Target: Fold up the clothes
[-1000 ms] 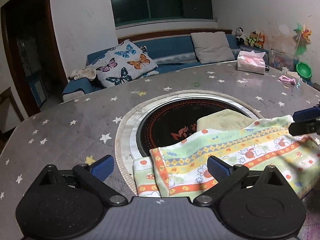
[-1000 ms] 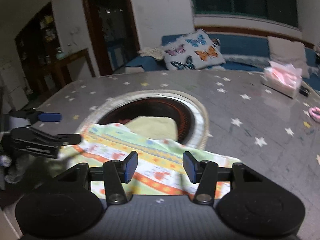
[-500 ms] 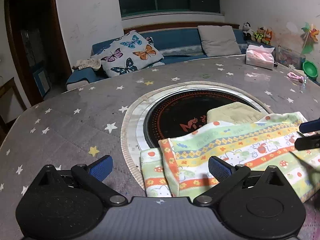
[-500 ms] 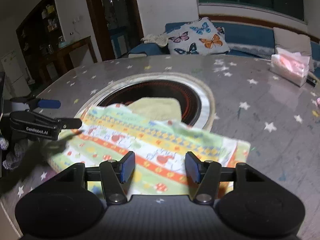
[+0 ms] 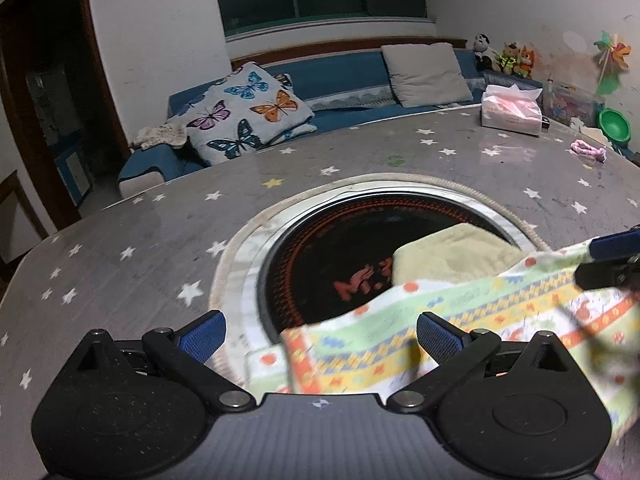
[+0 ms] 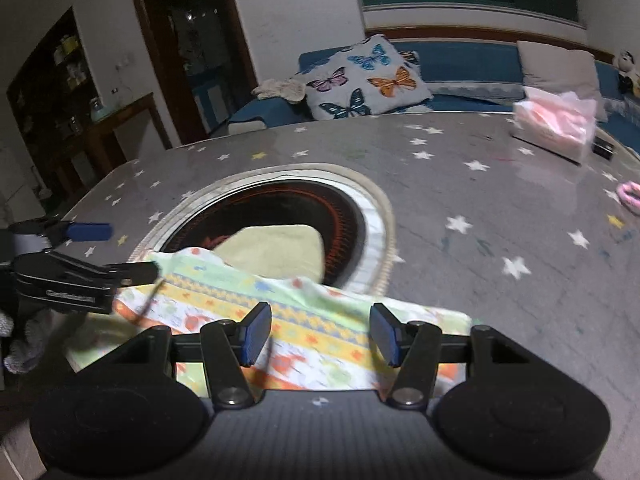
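Left wrist view: the left gripper (image 5: pixel 320 334) gapes wide over the striped patterned cloth (image 5: pixel 460 332), draped on the star-print table (image 5: pixel 140 240) at 5 o'clock of the black round hob (image 5: pixel 340 248). Right gripper (image 6: pixel 320 332), fingers also spread wide, hovers above the same cloth, gripping nothing; a folded pale-yellow towel (image 6: pixel 276 250) lies at 12 o'clock.

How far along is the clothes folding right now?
Early to middle. Done: a yellow cloth already lies folded on the black disc in the table's middle. In hand: the patterned cloth lies in front of it, partly doubled over at one end, with both the left gripper and right gripper open above it, gripping nothing. Left: finish folding the patterned cloth.
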`<state>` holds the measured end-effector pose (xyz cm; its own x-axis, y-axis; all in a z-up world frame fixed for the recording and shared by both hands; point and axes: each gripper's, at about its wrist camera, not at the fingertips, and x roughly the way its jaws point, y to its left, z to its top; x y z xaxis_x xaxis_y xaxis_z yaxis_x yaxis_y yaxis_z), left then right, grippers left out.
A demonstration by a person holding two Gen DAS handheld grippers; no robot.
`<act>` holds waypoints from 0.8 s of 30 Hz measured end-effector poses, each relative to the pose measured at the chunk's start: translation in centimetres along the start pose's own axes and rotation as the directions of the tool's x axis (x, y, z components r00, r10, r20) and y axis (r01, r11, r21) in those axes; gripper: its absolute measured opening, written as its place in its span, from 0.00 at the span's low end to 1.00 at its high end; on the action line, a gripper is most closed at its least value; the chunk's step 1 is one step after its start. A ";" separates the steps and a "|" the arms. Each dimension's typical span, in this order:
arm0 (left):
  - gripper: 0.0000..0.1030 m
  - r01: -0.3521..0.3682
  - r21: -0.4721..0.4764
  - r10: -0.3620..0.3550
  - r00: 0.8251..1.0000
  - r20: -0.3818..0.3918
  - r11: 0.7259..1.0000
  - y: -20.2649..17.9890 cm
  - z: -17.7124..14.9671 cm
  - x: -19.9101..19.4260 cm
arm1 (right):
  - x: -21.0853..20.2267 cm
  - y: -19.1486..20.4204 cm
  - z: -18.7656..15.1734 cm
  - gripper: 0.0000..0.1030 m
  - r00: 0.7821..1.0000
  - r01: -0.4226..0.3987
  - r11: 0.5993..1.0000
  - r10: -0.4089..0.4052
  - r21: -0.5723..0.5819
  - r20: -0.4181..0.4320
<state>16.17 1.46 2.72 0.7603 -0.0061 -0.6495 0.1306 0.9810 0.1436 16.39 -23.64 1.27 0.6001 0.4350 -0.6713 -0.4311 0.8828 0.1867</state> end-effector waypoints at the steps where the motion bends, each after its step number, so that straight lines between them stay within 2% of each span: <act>1: 1.00 0.001 0.001 -0.001 1.000 -0.009 1.000 -0.3 0.3 0.4 | 0.2 0.4 0.3 0.45 1.000 -0.002 1.000 0.002 -0.009 0.000; 3: 1.00 0.011 0.003 -0.011 1.000 -0.025 1.000 -0.7 0.8 1.3 | 0.6 1.1 0.8 0.39 1.000 -0.005 1.000 0.005 -0.026 -0.001; 5: 1.00 0.018 0.005 -0.018 0.999 -0.042 1.000 -1.1 1.2 2.1 | 1.1 1.6 1.1 0.29 1.000 -0.004 0.999 0.004 -0.039 -0.003; 6: 1.00 0.012 0.009 -0.011 0.998 -0.054 1.000 -1.2 1.3 2.5 | 1.2 1.6 1.1 0.28 1.000 0.000 0.999 0.000 -0.042 -0.005; 10: 1.00 -0.012 0.015 0.013 0.994 -0.109 1.000 -1.4 1.4 4.4 | 1.9 1.8 1.1 0.28 1.000 0.017 0.998 -0.017 -0.055 -0.013; 15: 1.00 0.000 -0.012 -0.001 0.996 -0.095 1.000 -0.7 1.1 3.9 | 2.8 2.1 1.2 0.28 0.999 0.037 0.997 -0.039 -0.071 -0.022; 21: 1.00 -0.024 -0.065 0.019 0.997 -0.074 0.998 1.1 0.6 2.0 | 0.7 5.3 0.0 0.29 0.999 -0.044 0.988 0.043 -0.148 -0.013; 24: 1.00 -0.040 -0.098 0.033 0.997 -0.070 0.994 2.4 0.2 1.0 | 0.1 7.5 -1.1 0.36 0.996 -0.088 0.976 0.085 -0.197 -0.024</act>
<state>17.38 3.79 2.55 0.7175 0.0399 -0.6954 0.0373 0.9947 0.0955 12.44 -17.17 1.80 0.5449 0.5043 -0.6699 -0.6066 0.7886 0.1002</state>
